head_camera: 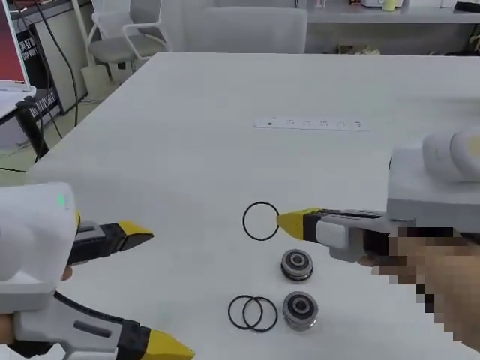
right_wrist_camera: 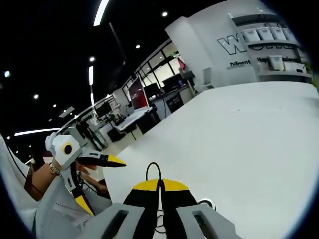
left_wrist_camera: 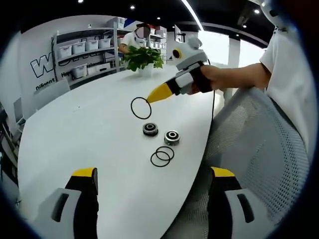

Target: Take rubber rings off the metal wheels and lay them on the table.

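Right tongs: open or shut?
Shut on a ring: the right tongs' yellow tips meet, pinching the ring's edge.

An open-plan office or showroom. A long white meeting table [head_camera: 225,135] has a socket strip [head_camera: 311,124] set near its far edge and office chairs [head_camera: 124,34] beyond its far corner. A mesh chair [left_wrist_camera: 249,134] stands at its rounded end. Behind are shelves [left_wrist_camera: 82,55] of white bins, large wall lettering [left_wrist_camera: 42,64], a plant [left_wrist_camera: 142,57], monitors [right_wrist_camera: 137,94] and ceiling strip lights [right_wrist_camera: 102,10].

Potted plant [left_wrist_camera: 143,57], shelf bins [left_wrist_camera: 79,48], mesh chair [left_wrist_camera: 249,149], white chair [head_camera: 247,31].
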